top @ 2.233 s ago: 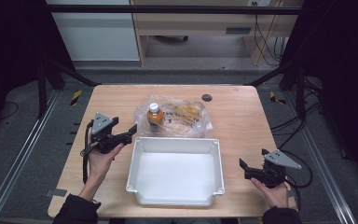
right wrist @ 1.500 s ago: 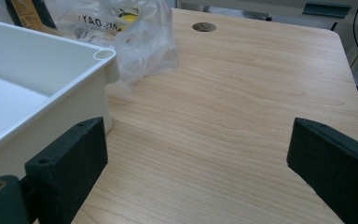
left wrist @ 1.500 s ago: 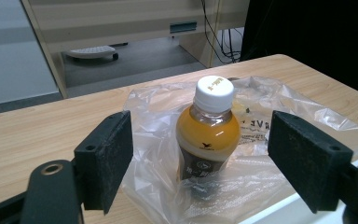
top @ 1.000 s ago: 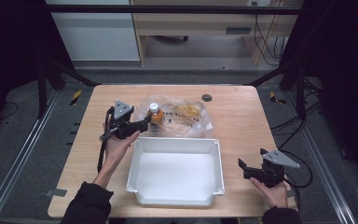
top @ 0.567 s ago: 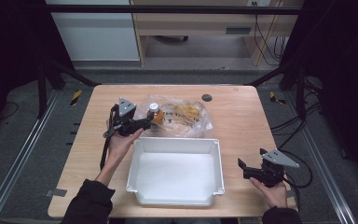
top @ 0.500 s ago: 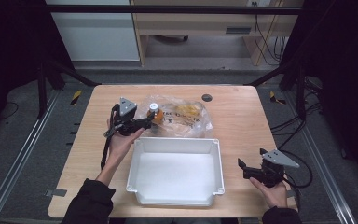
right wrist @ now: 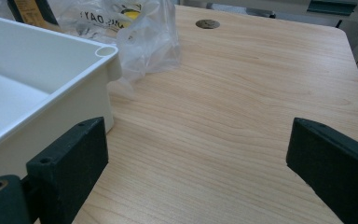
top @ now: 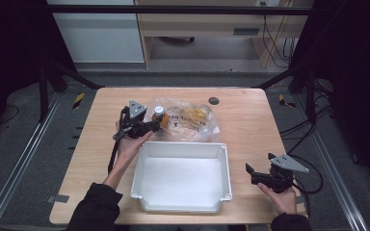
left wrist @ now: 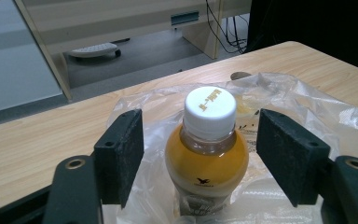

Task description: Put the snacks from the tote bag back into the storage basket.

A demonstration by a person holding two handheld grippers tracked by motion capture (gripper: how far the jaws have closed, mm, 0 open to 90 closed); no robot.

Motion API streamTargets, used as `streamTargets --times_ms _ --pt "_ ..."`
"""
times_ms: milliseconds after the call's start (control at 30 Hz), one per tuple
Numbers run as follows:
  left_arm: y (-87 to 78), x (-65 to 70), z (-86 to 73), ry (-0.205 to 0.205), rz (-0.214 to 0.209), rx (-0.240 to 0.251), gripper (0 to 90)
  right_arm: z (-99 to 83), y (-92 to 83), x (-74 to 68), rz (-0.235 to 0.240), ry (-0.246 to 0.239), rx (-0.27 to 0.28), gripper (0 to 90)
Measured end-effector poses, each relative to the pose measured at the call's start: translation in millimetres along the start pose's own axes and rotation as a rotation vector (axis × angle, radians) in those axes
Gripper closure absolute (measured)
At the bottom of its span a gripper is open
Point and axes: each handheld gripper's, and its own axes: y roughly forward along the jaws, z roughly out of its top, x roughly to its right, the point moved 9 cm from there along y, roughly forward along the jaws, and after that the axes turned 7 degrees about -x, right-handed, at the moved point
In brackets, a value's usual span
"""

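A bottle of orange drink (left wrist: 207, 156) with a white cap (top: 158, 109) stands upright at the left end of a clear plastic bag (top: 192, 120) of packaged goods. My left gripper (top: 155, 124) is open, its jaws on either side of the bottle's neck without touching it. In the left gripper view the pads (left wrist: 121, 151) stand well apart from the bottle. A white plastic tub (top: 180, 175) sits empty in front of the bag. My right gripper (top: 248, 174) is open and low over the table, to the right of the tub (right wrist: 51, 88).
The wooden table (top: 250, 125) has a small round dark grommet (top: 214, 100) near its far edge, also seen as the grommet (right wrist: 208, 24) in the right gripper view. Cables trail off the table's right side. Bare wood lies between the tub and my right gripper.
My left gripper has moved from the table's left side toward the bag and now straddles the bottle. The right gripper has stayed put.
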Motion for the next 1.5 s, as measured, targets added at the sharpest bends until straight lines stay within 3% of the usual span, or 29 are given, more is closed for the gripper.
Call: streamTargets --times_ms 967,1133,1500 --pt "27.1 4.2 -1.3 -0.004 -0.015 -0.001 49.0 0.0 0.8 0.2 0.005 0.001 -0.001 5.9" --pt "27.5 5.9 2.2 -0.001 -0.003 -0.002 56.9 0.0 0.8 0.0 0.007 0.003 0.0 5.9" --pt "28.9 5.7 4.7 -0.005 -0.009 -0.026 58.5 -0.6 1.1 0.3 0.01 0.011 -0.005 6.0"
